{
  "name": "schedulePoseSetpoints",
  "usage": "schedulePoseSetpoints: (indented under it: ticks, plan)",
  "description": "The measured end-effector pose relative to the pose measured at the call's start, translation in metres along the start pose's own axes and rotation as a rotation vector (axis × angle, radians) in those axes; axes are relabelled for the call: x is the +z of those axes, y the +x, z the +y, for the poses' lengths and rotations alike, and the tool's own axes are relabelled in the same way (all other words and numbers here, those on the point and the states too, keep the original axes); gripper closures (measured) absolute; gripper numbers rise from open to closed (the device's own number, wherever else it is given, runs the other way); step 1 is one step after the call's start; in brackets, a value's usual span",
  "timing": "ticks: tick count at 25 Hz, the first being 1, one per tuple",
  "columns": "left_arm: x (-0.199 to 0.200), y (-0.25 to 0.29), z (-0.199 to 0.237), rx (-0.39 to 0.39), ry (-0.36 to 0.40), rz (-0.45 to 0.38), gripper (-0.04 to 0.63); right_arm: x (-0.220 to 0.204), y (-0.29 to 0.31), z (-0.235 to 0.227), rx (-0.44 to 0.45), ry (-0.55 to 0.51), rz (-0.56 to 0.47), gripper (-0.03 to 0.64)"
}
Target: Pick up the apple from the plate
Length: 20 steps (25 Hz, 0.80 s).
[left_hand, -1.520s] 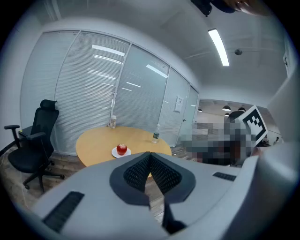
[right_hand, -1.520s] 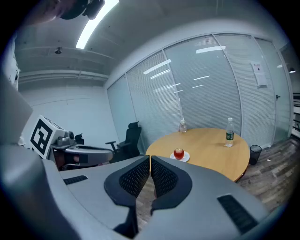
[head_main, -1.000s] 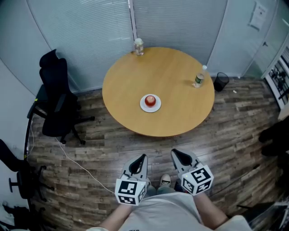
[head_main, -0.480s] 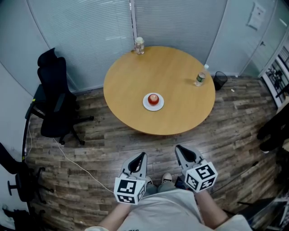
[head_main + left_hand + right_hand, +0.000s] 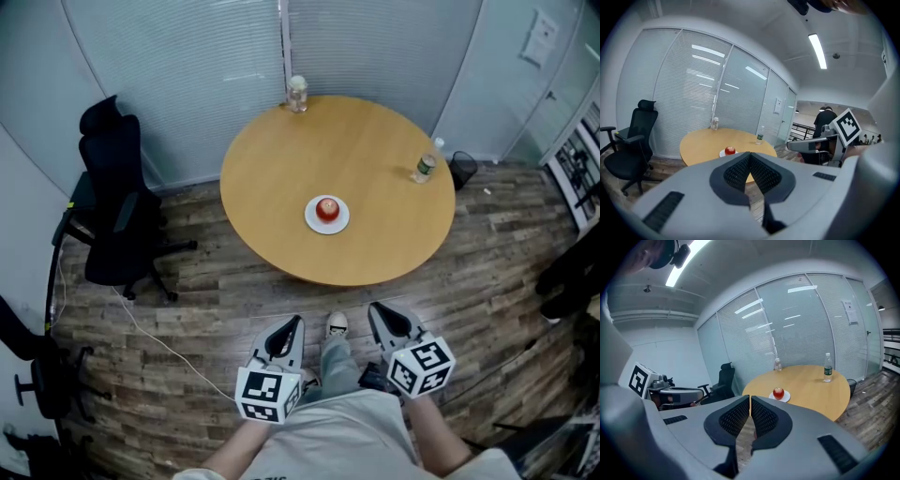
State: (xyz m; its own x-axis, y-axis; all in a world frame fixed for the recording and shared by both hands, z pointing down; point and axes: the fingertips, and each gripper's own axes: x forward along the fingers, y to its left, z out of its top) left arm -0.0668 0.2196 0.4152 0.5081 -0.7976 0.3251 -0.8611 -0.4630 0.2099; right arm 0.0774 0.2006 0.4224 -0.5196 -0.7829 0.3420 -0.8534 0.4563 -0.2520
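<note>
Apple: the apple [image 5: 327, 207] sits in the middle of the white plate [image 5: 312, 221], on the near half of the round table [image 5: 281, 169], untouched.
Change: apple and plate lie on the table as they did a second ago. Your shoe [image 5: 337, 325] has stepped forward between the two grippers, toward the table's near edge.
Plate: it holds the apple.
Table: a small clear bottle [image 5: 298, 94] stands at the far edge and a water bottle [image 5: 426, 167] at the right edge, both upright and well apart from the plate.
Left gripper: you hold the left gripper [image 5: 296, 322] over the floor on the near side of the table, fingers pressed together on nothing.
Right gripper: the right gripper [image 5: 375, 307] is near it on the right, fingers likewise together and empty.
Bin: a black bin [image 5: 462, 169] stands on the floor just beyond the table's right edge; you cannot tell what it holds.
Chair: a black office chair [image 5: 114, 202] stands left of the table.
</note>
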Motion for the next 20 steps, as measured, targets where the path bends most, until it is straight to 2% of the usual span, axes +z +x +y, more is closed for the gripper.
schedulePoseSetpoints:
  ticks: [8, 20]
  plan:
    - [0.017, 0.051, 0.027, 0.020, 0.002, 0.011, 0.594, 0.026, 0.061, -0.023, 0.055, -0.015, 0.002, 0.581]
    - [0.082, 0.171, 0.075, 0.099, -0.017, -0.016, 0.594, 0.099, 0.154, -0.117, 0.091, -0.070, 0.014, 0.581]
